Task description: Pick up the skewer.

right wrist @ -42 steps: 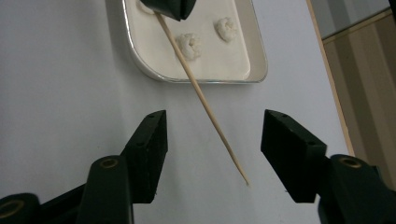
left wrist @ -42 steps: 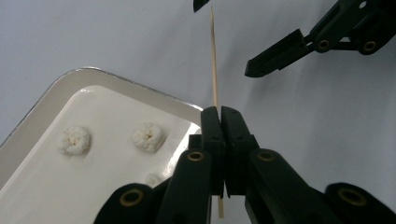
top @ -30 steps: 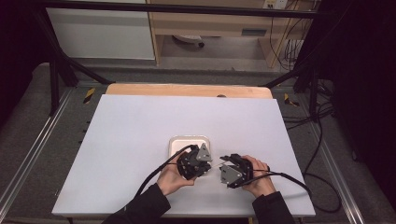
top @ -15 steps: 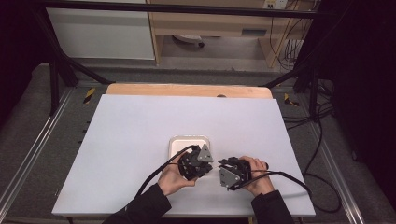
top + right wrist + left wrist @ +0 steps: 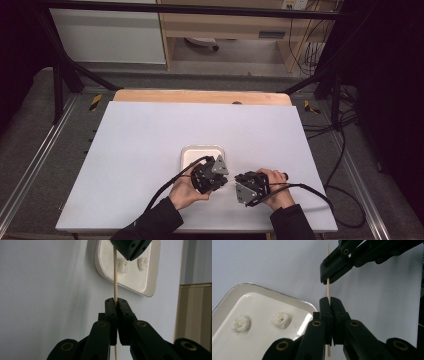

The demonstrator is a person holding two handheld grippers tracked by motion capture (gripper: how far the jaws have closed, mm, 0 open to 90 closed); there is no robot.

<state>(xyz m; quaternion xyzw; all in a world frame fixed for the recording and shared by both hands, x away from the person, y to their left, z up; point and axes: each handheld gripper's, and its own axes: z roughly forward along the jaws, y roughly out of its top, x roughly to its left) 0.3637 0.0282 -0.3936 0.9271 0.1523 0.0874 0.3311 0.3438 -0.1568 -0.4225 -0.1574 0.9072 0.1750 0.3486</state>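
A thin wooden skewer (image 5: 328,287) was pinched by both closed grippers, left gripper (image 5: 329,302) and right gripper (image 5: 116,302), facing each other above the white table (image 5: 140,135) beside a tray (image 5: 227,296) (two dough balls (image 5: 281,319) inside).

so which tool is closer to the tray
Left. The left tool sits at the tray's near edge, overlapping it from above. The right tool is off to the tray's right, over bare table. Both grip one skewer.

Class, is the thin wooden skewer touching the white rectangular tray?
Apart. The left gripper view shows the skewer clamped by both grippers, beside the tray's rim over bare table.
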